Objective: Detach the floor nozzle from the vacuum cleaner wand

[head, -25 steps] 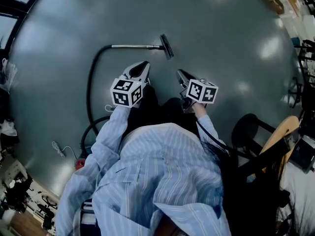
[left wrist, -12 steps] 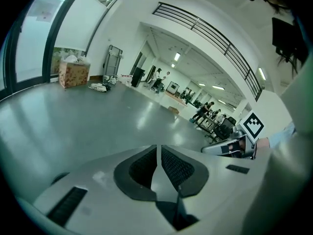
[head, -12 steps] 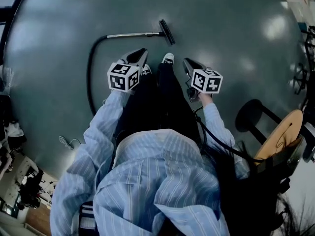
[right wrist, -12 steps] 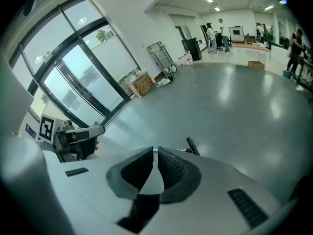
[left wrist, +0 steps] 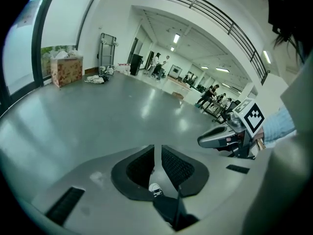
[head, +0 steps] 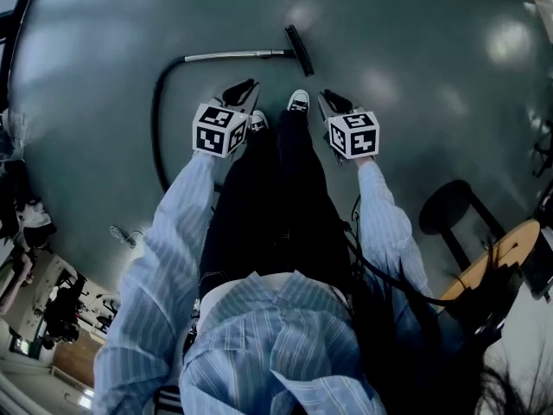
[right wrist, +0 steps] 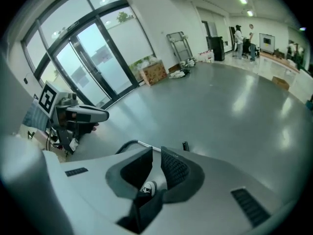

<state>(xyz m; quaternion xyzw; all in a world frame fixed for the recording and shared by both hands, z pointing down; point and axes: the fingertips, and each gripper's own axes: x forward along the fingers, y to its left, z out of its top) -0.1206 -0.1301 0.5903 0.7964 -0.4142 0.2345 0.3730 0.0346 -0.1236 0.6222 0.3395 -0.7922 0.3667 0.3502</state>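
The vacuum's black floor nozzle [head: 299, 49] lies on the grey floor on the end of the metal wand [head: 233, 55]. A black hose [head: 160, 119] curves back from the wand to the left. My left gripper [head: 244, 89] and right gripper [head: 328, 100] hang side by side above the floor, short of the wand, one on each side of the person's shoes [head: 297, 102]. Both are shut and hold nothing. In the left gripper view the pads [left wrist: 157, 153] meet. The right gripper view shows the wand [right wrist: 144, 144] and nozzle [right wrist: 186, 146] just past its shut jaws.
A black stool [head: 454, 210] and a wooden chair [head: 492, 240] stand at the right. A loose cord [head: 125, 234] lies on the floor at the left, with clutter beyond. A cardboard box [left wrist: 66, 70] and distant people show across the hall.
Both grippers have come down in front of the person, still shut. The person's legs and shoes now show between them. The wand and nozzle lie where they were.
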